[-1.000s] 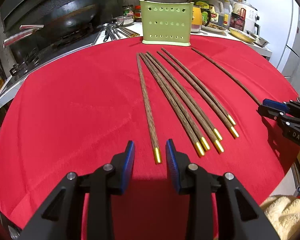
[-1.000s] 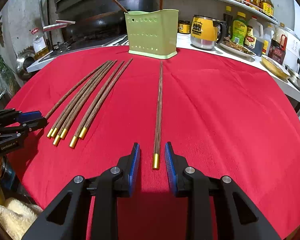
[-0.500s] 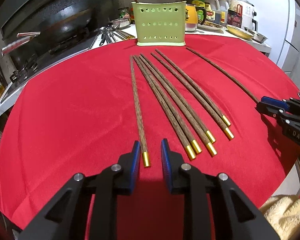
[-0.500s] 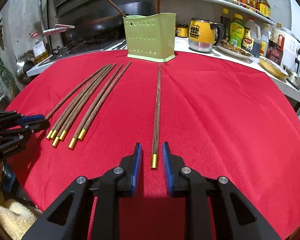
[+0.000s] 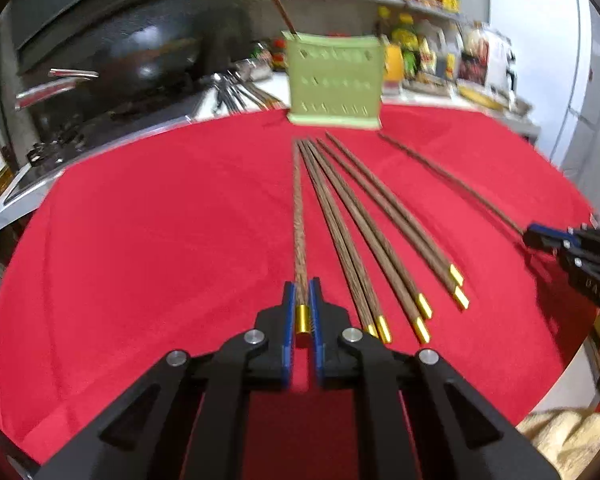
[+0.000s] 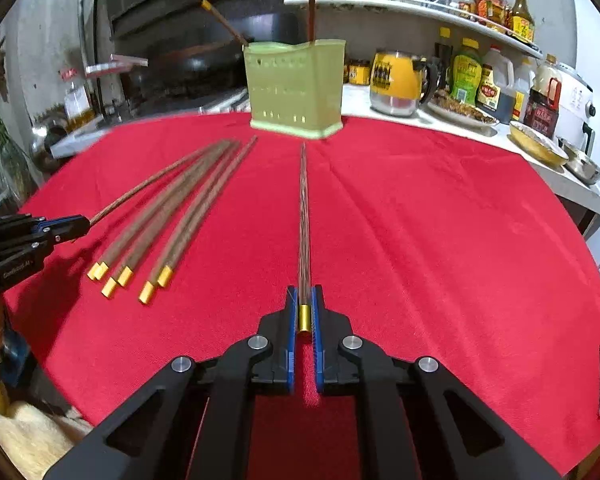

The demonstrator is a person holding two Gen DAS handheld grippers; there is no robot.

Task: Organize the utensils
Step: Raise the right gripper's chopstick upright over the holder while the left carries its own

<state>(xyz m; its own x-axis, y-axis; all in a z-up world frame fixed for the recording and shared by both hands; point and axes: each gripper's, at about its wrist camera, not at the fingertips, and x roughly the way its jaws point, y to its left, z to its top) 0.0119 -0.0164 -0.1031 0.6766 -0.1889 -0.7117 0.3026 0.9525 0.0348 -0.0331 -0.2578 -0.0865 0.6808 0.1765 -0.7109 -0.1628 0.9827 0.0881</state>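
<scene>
Left wrist view. Left gripper (image 5: 302, 312): jaws closed on the gold-capped end of one wooden chopstick (image 5: 299, 216), its shaft running forward along the red tablecloth (image 5: 148, 240) toward the green utensil holder (image 5: 334, 82). Whether the far tip is lifted clear of the cloth cannot be told; the picture is blurred. Just right of the held piece: six loose chopsticks (image 5: 364, 236), fanned, tips converging near the holder's base, gold caps toward the camera. One chopstick already stands in the holder. Right gripper (image 5: 540, 238) at the far right edge, at the end of a separate thin stick.

Right wrist view. Right gripper (image 6: 303, 312): jaws clamped on the gold cap of a single chopstick (image 6: 303, 216), which points straight at the utensil holder (image 6: 296, 88). Two chopsticks stand in the holder, one leaning left, one upright. Loose group (image 6: 172, 216) lies to the left; left gripper (image 6: 66, 228) beside it, holding its own stick by the end.

Risks, as judged. Both sticks are held at the extreme end only, so the long shaft may pivot or droop between the pads, and the tip may miss the holder's opening or strike its rim. The light holder could tip if struck. The left stick lies close against its neighbours; lifting it may drag or scatter them.
</scene>
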